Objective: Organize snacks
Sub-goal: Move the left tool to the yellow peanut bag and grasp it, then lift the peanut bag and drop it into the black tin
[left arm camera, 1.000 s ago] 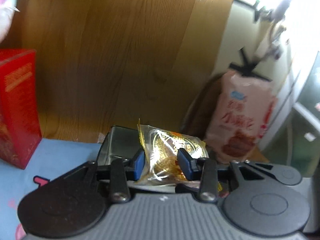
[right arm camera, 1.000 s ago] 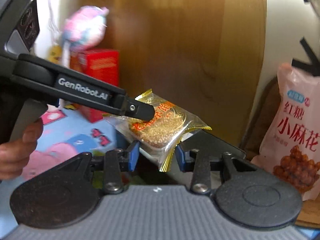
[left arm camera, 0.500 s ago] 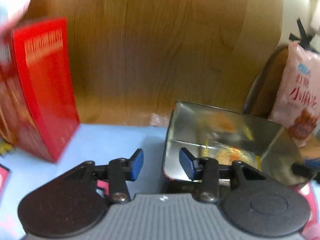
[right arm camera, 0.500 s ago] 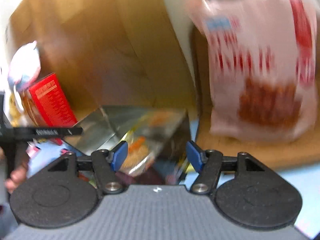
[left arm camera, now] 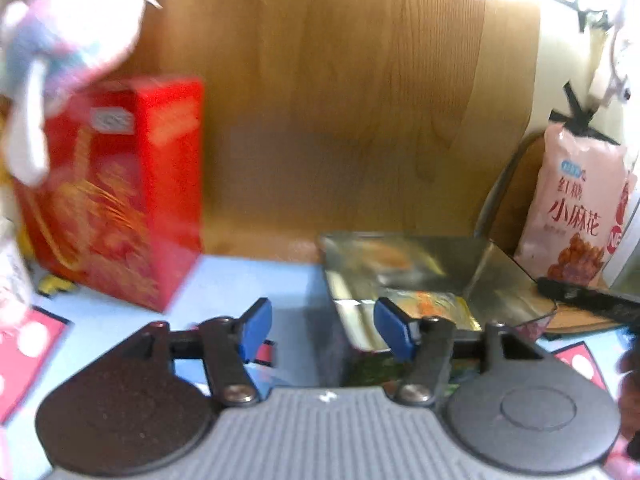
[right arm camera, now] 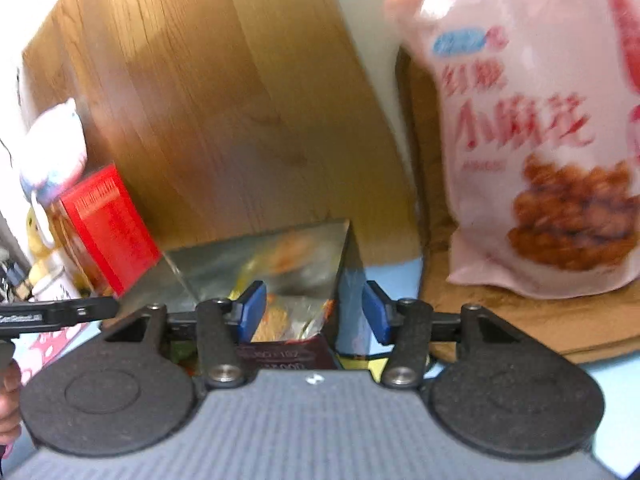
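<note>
Bench: pale blue cloth, with red cartoon prints at the near edges. A broad wooden panel stands upright behind it; a white wall shows to the right of the panel.

Far left: red carton, upright, standing on the cloth against the panel. A pastel soft toy sits above and partly in front of it; badly blurred, so its form is uncertain.

Far right: pink snack bag, upright on a brown wooden board, printed with red characters and a picture of fried twists.

Centre: open metal tin with shiny inner walls, sitting on the cloth between the carton and the bag. Inside it lies a clear, gold-edged snack packet; a round golden cake shows through the wrapper in the right wrist view.

Left gripper: blue fingers spread wide, holding nothing. They hang over the near left corner of the tin, the right finger in front of the packet; contact cannot be judged.

Right gripper: fingers likewise spread, empty, straddling the tin's near right corner above the packet. The left gripper's black arm enters at the left edge of this view.
</note>
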The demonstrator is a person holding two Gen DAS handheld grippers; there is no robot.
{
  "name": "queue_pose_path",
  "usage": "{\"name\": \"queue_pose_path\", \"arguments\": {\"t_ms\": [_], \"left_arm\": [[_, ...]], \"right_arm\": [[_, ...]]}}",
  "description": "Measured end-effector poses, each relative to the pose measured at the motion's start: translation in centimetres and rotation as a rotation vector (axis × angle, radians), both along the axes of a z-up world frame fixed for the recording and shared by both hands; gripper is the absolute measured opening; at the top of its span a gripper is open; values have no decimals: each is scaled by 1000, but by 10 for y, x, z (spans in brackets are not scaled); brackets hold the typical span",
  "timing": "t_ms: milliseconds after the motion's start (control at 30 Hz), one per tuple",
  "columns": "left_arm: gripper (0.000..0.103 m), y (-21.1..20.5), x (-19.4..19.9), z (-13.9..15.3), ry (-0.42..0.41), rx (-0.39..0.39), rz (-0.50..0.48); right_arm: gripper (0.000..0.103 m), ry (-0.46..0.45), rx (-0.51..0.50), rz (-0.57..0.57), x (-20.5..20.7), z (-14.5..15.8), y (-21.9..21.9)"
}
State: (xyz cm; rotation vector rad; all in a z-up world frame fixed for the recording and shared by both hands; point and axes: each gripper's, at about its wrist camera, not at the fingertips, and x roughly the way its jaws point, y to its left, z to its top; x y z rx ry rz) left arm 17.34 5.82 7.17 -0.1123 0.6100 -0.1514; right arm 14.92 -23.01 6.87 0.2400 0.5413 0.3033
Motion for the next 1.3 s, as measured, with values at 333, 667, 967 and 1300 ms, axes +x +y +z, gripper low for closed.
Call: {"name": "queue_pose_path", "arguments": {"t_ms": [333,667,967,1300], "left_arm": [[63,2,-15,-53,144,-60,-65],[54,-26,-80,-65,151,-56,-165],[68,36,-148,-50,120,-186,-173],[70,111,-174,-40,97,-378,-17]], "right_arm": [[58,93,74,-11,-49,-26,-24],[59,184,84,183,-83,-50,22],[60,106,-60,240,-138,-52,47],[61,-99,-93,337,-194,-12,72]]}}
